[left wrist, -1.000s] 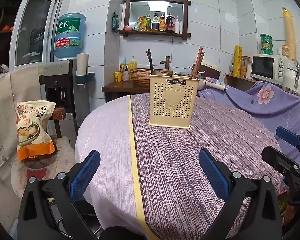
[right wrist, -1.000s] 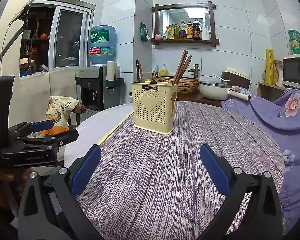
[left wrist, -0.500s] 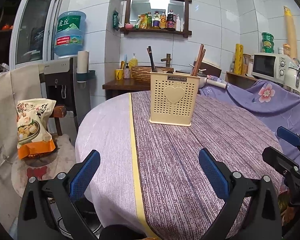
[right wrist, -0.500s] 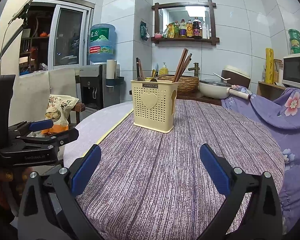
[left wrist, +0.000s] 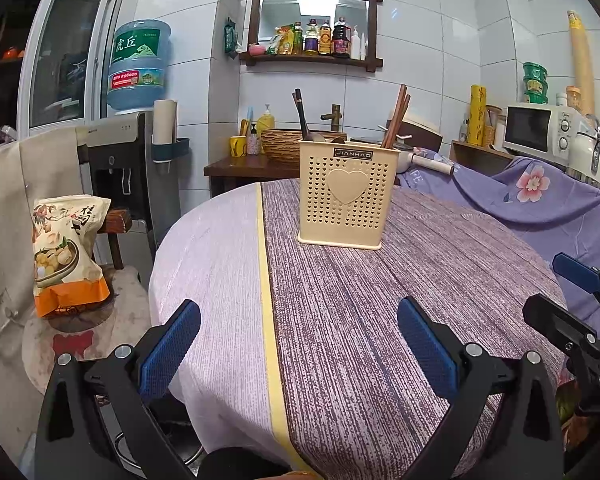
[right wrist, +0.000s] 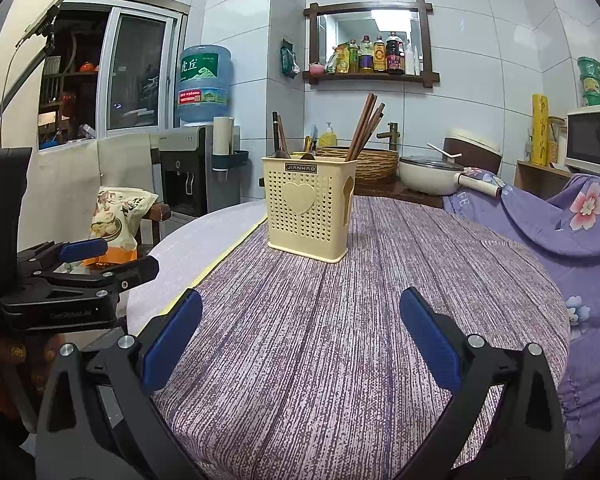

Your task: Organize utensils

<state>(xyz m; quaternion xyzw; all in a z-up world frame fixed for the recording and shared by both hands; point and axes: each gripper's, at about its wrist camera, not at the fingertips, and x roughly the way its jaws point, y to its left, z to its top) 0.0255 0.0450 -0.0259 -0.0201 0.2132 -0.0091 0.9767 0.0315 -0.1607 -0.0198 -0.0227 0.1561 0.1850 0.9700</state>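
The left gripper (left wrist: 298, 338) hangs wide open and empty over the near table edge; the right gripper (right wrist: 300, 332) beside it is equally spread, holding nothing. Bare striped tablecloth (right wrist: 340, 320) lies between them and the cream utensil holder (left wrist: 347, 196) standing upright mid-table, with chopsticks (right wrist: 364, 126) and dark spoon handles (left wrist: 301, 114) inside. A snack bag (left wrist: 66, 252) sits on a stool off the table's left

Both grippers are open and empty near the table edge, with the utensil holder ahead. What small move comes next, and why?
Probably ease the right gripper forward toward the chopsticks sticking out of the holder: nothing lies loose on the tablecloth, and the left gripper sits equally far back.
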